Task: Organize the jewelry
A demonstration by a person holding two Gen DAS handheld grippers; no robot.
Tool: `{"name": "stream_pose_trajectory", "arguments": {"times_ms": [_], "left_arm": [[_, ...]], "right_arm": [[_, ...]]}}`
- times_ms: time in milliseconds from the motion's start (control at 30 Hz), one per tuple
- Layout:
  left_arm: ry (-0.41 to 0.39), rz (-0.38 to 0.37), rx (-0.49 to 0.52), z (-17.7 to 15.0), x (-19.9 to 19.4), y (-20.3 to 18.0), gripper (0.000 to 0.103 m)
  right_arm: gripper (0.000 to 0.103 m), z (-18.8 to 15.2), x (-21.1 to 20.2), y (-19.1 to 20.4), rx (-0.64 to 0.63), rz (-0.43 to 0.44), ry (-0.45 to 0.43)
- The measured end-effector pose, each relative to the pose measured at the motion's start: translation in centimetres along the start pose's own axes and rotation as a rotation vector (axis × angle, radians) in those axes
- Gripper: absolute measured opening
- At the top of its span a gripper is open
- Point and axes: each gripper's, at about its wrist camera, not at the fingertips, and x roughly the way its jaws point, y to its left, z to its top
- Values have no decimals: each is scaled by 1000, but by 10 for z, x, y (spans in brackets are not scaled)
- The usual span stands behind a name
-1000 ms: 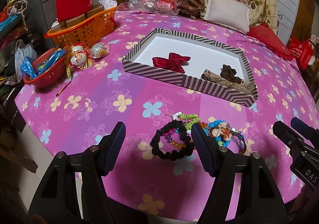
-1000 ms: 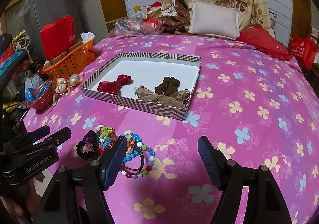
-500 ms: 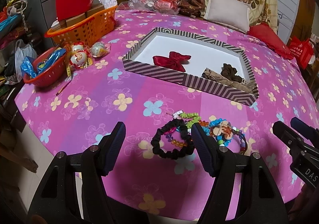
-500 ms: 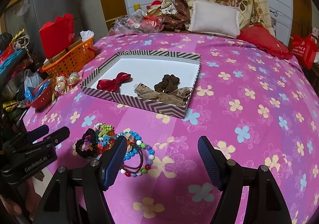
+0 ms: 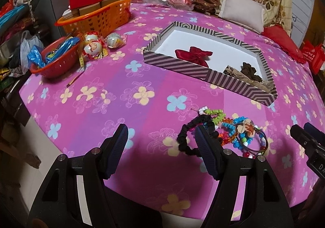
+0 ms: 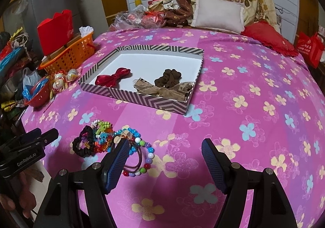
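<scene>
Both wrist cameras sat low at the near edge of the pink flowered bed [image 5: 142, 77], looking forward and slightly down between their own open fingers. The left view faced from the left, close to the pile of bracelets [image 5: 227, 130]; the right view looked from further right, the same pile [image 6: 113, 140] at its lower left. Both shared the striped box [image 5: 203, 71] [image 6: 142, 100], the orange basket [image 5: 97, 18] and the far pillows

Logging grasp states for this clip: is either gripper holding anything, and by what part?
Nothing is held. The left gripper and right gripper both have open, empty jaws above the bedspread.
</scene>
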Motion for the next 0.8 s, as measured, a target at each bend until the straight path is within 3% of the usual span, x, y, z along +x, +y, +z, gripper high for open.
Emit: {"name": "stream_pose_trajectory", "arguments": {"times_ms": [800], "left_arm": [[8,-21,9,-5,-3,-9,68]], "right_arm": [[71,-2,1,-2,5,-1,7]]}}
